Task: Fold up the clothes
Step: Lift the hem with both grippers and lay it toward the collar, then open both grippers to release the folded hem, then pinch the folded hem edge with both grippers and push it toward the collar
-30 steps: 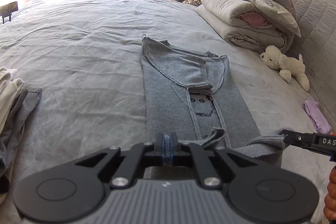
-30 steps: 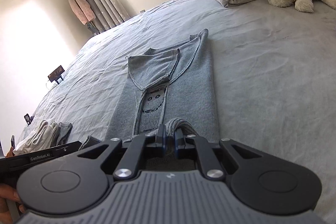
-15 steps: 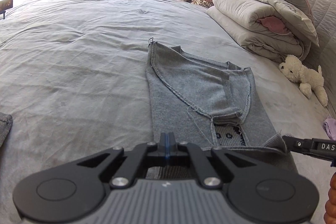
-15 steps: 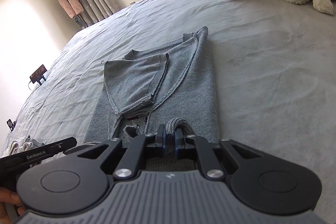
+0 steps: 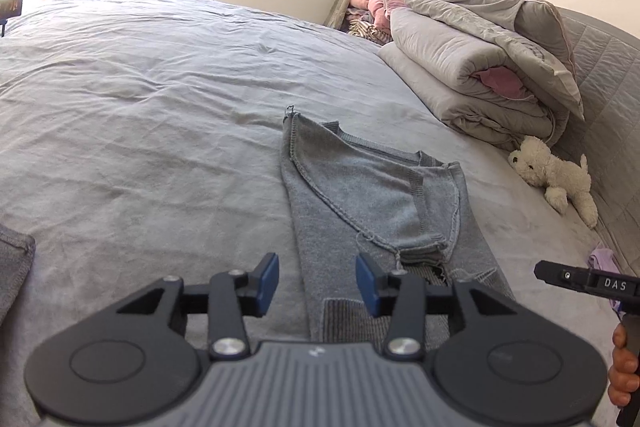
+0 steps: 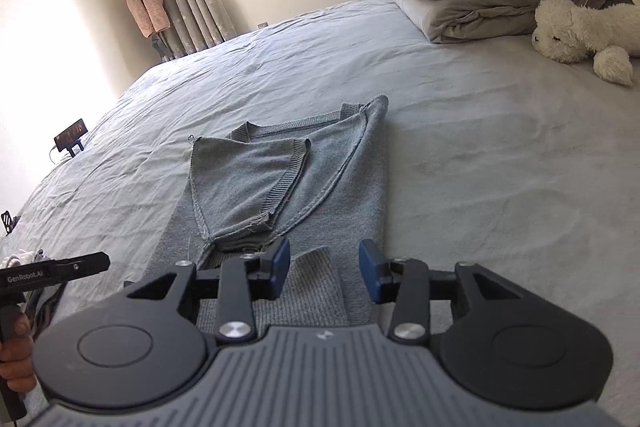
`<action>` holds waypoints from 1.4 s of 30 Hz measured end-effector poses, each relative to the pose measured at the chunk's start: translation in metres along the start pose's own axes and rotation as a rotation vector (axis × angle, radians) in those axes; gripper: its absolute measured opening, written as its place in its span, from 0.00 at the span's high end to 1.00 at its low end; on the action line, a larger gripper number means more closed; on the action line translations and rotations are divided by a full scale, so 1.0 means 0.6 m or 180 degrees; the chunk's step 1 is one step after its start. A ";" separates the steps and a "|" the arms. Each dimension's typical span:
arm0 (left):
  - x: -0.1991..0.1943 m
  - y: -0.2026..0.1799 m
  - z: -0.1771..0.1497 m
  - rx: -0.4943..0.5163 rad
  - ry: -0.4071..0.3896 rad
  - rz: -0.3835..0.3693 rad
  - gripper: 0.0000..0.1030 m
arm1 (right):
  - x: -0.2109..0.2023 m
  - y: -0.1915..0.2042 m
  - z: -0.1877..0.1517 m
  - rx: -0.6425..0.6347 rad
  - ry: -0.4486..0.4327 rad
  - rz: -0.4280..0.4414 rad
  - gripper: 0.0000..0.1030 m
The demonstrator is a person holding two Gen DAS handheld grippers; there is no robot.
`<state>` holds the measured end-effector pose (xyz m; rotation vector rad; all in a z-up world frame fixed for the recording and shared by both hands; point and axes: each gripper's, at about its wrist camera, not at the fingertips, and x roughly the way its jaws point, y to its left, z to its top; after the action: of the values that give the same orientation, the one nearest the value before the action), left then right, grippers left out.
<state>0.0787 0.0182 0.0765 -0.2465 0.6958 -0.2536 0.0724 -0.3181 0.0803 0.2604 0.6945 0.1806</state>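
Note:
A grey knit sweater lies on the bed, its sleeves folded in and its ribbed bottom hem doubled up onto the body near me. My left gripper stands open over the sweater's near left edge, nothing between its blue pads. My right gripper is open too, just above the folded hem, holding nothing. Each gripper shows at the edge of the other's view, held by a hand.
The grey bed sheet spreads wide to the left and beyond the sweater. A folded duvet and a white plush toy lie at the right by the headboard. Other folded clothes sit at the near left.
Both grippers carried the sweater's bottom hem forward over the body, then opened and let it go; the hem now lies folded on the sweater.

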 end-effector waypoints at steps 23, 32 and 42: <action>0.031 -0.052 -0.051 0.0634 0.0135 0.0103 0.89 | 0.037 0.054 -0.033 -0.0823 0.0117 -0.0107 0.93; 0.010 -0.074 -0.037 0.0856 0.0065 0.0170 0.89 | 0.032 0.067 -0.030 -0.0960 0.0045 -0.0231 0.94; 0.018 -0.055 -0.039 0.0666 0.0252 0.0138 0.89 | 0.033 0.064 -0.027 -0.0947 0.0113 -0.0197 0.94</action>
<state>0.0665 -0.0194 0.0625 -0.0217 0.7462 -0.2936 0.0738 -0.2737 0.0675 -0.0491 0.7000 0.2272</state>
